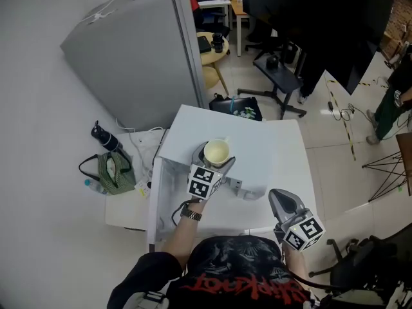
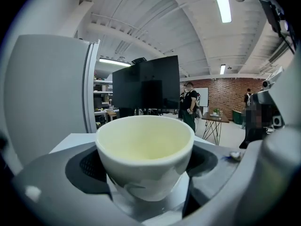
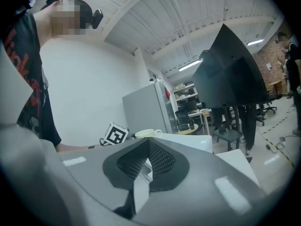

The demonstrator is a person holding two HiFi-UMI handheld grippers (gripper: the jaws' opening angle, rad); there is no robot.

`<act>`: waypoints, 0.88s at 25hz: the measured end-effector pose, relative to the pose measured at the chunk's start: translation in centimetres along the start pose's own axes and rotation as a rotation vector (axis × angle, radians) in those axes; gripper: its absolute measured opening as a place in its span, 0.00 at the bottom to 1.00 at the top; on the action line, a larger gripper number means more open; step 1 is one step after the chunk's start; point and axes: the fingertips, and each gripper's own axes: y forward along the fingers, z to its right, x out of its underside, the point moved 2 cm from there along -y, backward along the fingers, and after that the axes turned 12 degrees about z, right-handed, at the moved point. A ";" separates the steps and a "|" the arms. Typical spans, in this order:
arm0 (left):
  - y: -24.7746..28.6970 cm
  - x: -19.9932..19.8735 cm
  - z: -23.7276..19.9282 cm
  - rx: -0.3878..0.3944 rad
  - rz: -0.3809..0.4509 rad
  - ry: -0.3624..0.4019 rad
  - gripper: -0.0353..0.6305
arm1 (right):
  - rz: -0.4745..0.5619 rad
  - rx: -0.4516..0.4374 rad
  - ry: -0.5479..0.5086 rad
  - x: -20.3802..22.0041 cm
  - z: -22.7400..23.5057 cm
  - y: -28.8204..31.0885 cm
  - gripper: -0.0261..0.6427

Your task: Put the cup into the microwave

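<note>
A pale yellow cup (image 1: 216, 152) stands on a white flat top (image 1: 270, 140) in front of me. My left gripper (image 1: 215, 157) reaches in from the near side, with its grey fingers (image 1: 230, 165) on either side of the cup. In the left gripper view the empty cup (image 2: 146, 147) fills the space between the pads and both press on its wall. My right gripper (image 1: 283, 201) hovers off to the right near the front edge, shut with nothing in it. In its own view the right gripper's (image 3: 148, 161) pads meet, and the cup (image 3: 146, 133) shows beyond them.
A tall grey cabinet (image 1: 141, 50) stands behind the white top at the left. A green bag (image 1: 112, 172) and a black bottle (image 1: 103, 137) lie on the floor at the left. A large black screen on a stand (image 1: 322, 24) and a person (image 1: 393, 102) are at the right.
</note>
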 end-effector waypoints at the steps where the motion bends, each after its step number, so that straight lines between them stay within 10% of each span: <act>1: -0.5 -0.3 0.3 0.007 0.014 -0.005 0.74 | -0.003 -0.009 0.001 0.1 -0.2 0.1 0.04; 14: -7.2 -6.2 0.3 -0.013 0.213 -0.043 0.74 | -0.009 -0.119 0.026 1.0 -2.3 1.4 0.04; 22: -11.5 -4.8 0.9 -0.034 0.193 -0.061 0.74 | -0.036 -0.162 0.064 2.4 -3.1 2.0 0.04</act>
